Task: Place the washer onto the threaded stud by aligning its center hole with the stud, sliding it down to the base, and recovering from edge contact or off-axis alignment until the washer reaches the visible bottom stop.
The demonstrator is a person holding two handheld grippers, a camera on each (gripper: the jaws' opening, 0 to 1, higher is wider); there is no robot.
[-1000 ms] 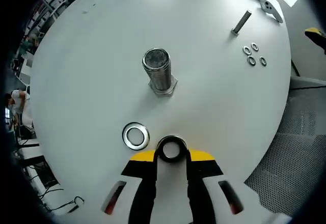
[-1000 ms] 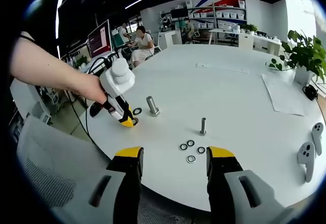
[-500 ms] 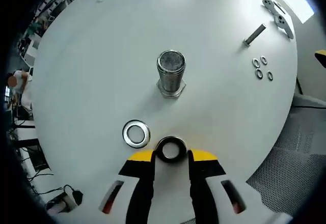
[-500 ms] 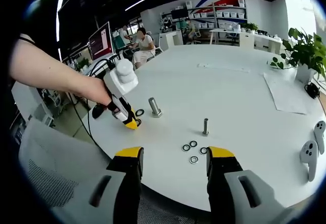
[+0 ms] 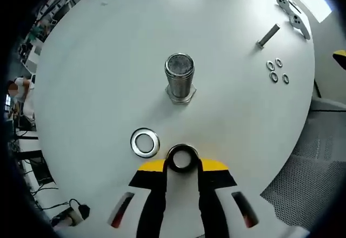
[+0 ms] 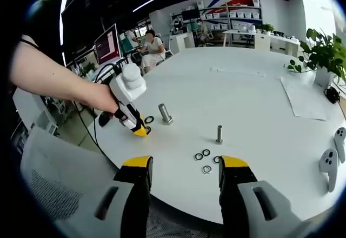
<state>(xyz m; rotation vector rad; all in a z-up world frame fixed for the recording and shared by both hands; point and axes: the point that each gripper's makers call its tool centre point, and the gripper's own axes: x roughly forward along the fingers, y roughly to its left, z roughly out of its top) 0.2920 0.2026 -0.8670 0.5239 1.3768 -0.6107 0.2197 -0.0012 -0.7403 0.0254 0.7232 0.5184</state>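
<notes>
A large threaded stud (image 5: 179,78) stands upright on its hex base on the white table (image 5: 97,75). My left gripper (image 5: 182,161) is shut on a steel washer (image 5: 182,158), held edge-up near the table, short of the stud. A second large washer (image 5: 145,143) lies flat to the left of the jaws. In the right gripper view, a hand holds the left gripper (image 6: 141,131) beside the large stud (image 6: 165,113) and the flat washer (image 6: 149,120). My right gripper (image 6: 185,169) stands open over the table's near edge, holding nothing.
A thin stud (image 6: 219,134) stands mid-table with several small washers (image 6: 205,159) in front of it; the thin stud (image 5: 268,35) and small washers (image 5: 277,70) sit far right in the left gripper view. Two controllers (image 6: 330,159), a paper sheet (image 6: 308,100) and a plant (image 6: 324,59) are at the right.
The left gripper has drifted slightly right along the table with the washer still in its jaws, so the stud sits more centred ahead. The right gripper has stayed put.
</notes>
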